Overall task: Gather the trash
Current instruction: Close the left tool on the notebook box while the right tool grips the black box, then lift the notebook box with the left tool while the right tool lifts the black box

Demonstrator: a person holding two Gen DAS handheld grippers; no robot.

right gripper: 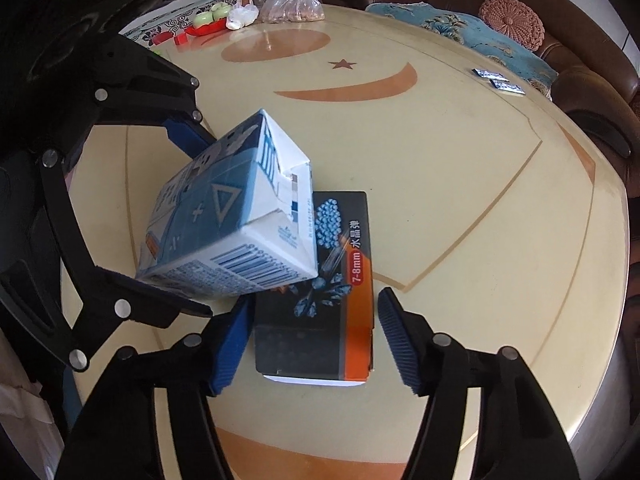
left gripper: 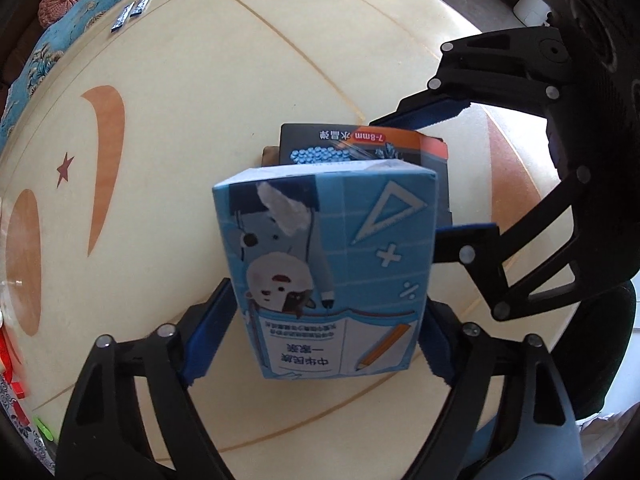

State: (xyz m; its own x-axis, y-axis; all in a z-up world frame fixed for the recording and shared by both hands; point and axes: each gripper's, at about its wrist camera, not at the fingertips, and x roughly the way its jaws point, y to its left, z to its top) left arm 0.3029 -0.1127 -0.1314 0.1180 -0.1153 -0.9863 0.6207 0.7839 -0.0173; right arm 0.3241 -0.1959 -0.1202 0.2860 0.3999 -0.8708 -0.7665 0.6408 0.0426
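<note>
The left gripper point(left gripper: 328, 332) is pointing down at the table point(left gripper: 168, 160) and is straddling a blue carton point(left gripper: 328, 256), its blue pads sitting against the carton's two sides, so it is gripping the carton. From the right wrist view the carton point(right gripper: 236, 216) is hanging tilted, lifted off the table with its folded end angled towards a flat black box point(right gripper: 320, 316). That box is lying flat on the table, partly under the carton, an orange stripe running along one edge.

The right gripper point(right gripper: 316, 344) is reaching down over the near end of the black box. Its two blue pads are standing on either side of the box; the left one seems to be at the box's edge, the right one is showing a gap, so its jaws are standing apart and not yet pressing.

Two small blue packets point(right gripper: 498, 81) are lying near the table's far edge, well apart from the boxes. A plastic bag point(right gripper: 294, 2) and a red dish of green fruit point(right gripper: 208, 24) are sitting at another edge, beside a brown sofa point(right gripper: 580, 40)
</note>
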